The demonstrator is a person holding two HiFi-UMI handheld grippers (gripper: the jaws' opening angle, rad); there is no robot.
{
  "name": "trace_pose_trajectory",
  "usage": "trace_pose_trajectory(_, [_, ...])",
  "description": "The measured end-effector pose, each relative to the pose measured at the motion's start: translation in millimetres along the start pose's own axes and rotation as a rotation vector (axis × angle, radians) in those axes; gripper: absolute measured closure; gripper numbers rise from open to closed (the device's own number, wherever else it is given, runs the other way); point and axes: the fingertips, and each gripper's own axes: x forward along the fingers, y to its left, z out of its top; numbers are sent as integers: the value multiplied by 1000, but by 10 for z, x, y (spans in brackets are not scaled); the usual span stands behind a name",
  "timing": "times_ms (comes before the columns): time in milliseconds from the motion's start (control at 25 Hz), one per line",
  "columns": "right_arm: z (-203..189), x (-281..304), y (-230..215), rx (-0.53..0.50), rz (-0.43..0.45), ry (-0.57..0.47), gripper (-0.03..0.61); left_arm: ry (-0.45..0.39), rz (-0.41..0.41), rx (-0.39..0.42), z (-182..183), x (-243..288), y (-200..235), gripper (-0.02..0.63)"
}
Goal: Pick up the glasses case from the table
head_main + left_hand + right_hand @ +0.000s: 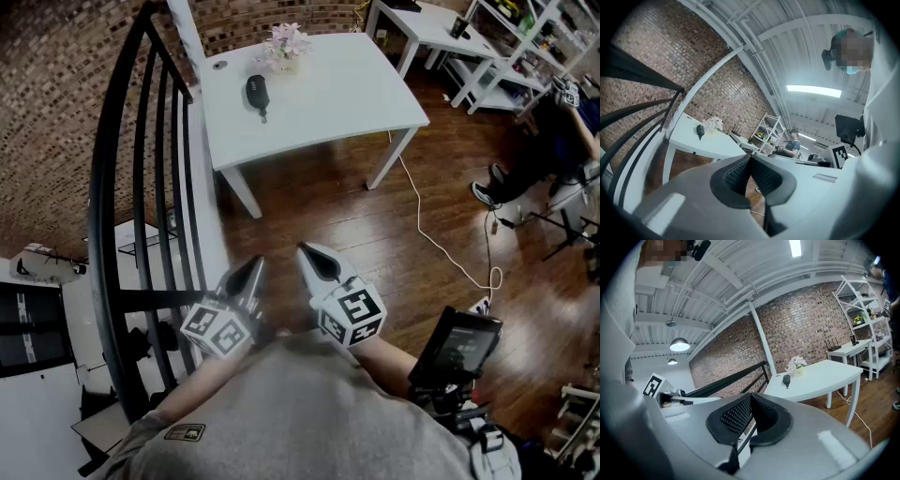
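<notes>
The black glasses case (258, 94) lies on the white table (356, 94) far ahead, beside a small pot of pale flowers (286, 45). Both grippers are held close to my body, well short of the table. My left gripper (251, 269) is shut with nothing in it, and my right gripper (311, 255) beside it is also shut and empty. In the left gripper view the glasses case (700, 131) shows small on the table (712, 145), beyond the gripper (750, 158). In the right gripper view the glasses case (786, 379) lies on the table (829, 373), past the gripper (751, 398).
A black curved railing (141, 187) runs along my left. A white cable (441, 244) trails over the wooden floor right of the table. A seated person (553, 141) and white shelving (497, 47) are at the far right. A black screen on a stand (459, 347) stands near my right side.
</notes>
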Motion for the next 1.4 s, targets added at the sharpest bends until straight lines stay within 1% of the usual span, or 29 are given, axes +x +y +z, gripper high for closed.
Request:
trace_pose_trajectory(320, [427,504,-812,23,70,18,569,-28,81,24,372,994,157,614])
trace_pose_trajectory(480, [584,734,-1146,28,105,19,569,-35,108,24,465,1418,220,614])
trace_pose_trajectory(640, [653,925,-1370,45,116,37,569,-30,128,20,545,1685,296,614])
trace_pose_trajectory(800, [711,1181,-1522,56,118,48,569,-27,143,12,666,1898,502,614])
trace_pose_trajectory(960, [723,1553,-1623,42,110,56,569,-37,135,11,809,2110,836,614])
trace_pose_trajectory(1200, [872,2309,-1694,19,50,75,569,-25,89,-12,1194,2425,1501,614])
trace_pose_trajectory(1400, [970,2742,-1740,8,15,83,569,-16,54,-10,1438,2557,1803,614])
